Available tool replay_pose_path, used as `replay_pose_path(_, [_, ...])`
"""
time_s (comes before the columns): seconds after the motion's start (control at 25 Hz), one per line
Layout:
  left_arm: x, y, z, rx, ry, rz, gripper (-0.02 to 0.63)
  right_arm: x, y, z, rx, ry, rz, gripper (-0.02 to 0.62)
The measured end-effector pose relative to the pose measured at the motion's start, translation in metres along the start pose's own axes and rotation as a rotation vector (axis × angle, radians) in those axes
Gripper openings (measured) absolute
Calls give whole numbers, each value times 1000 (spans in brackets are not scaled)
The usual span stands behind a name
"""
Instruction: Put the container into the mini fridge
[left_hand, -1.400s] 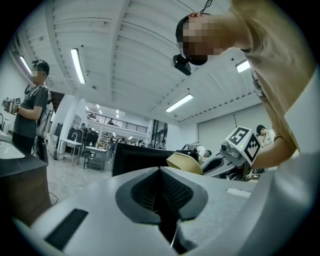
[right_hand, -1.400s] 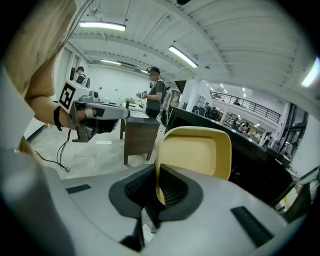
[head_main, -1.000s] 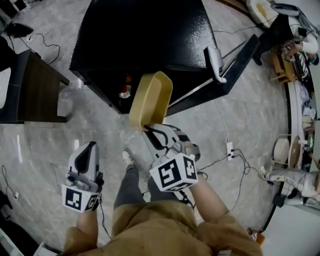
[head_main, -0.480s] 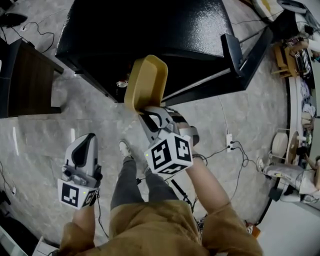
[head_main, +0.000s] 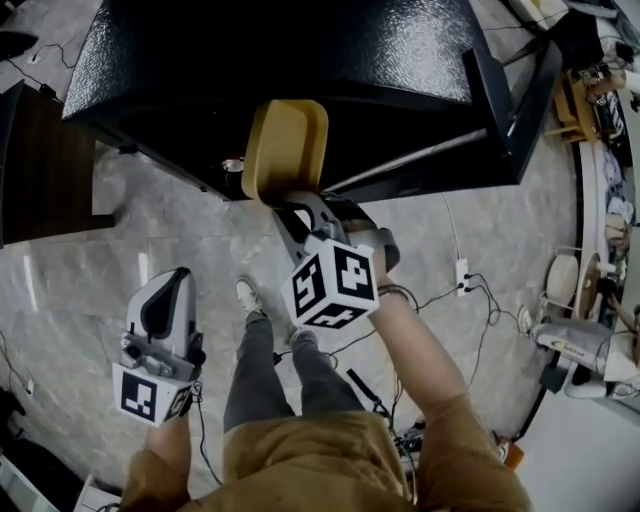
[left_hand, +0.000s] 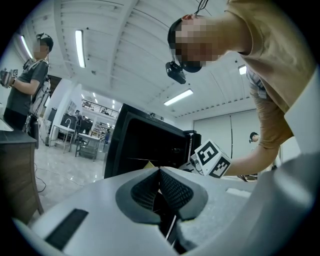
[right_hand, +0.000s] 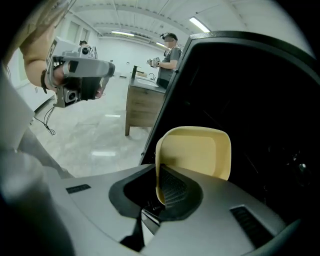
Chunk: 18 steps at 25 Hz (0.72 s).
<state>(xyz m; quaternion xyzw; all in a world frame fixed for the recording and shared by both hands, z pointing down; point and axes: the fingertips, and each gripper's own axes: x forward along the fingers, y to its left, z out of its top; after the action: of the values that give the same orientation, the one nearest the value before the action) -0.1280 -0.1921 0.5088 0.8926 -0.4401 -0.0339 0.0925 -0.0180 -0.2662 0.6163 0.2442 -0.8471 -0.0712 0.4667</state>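
Across the lower part of the head view I see a pale grey marbled floor (head_main: 130, 240), glossy, with cables and a white power strip (head_main: 461, 272) lying at the right. At the top of the frame the black mini fridge (head_main: 280, 60) stands on that floor, its door (head_main: 505, 110) swung open toward the right. A dark wooden cabinet (head_main: 40, 170) sits at the left edge.

My right gripper (head_main: 295, 203) is clamped on the rim of the yellow container (head_main: 285, 150). The container stands on edge at the mouth of the fridge, against the dark opening.

My left gripper (head_main: 176, 278) hangs at lower left over bare floor, its jaws together with nothing in them. Its view shows a bright hall with ceiling strip lights (left_hand: 79, 47).
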Motion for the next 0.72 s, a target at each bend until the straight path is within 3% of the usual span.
replay_pose_path(0.24, [-1, 10, -17, -20, 4, 15, 2, 29, 10, -9, -36, 37, 37, 11])
replay_pose_path(0.72, [9, 9, -25, -49, 13, -13, 2, 60, -23, -23, -139, 127, 38, 11])
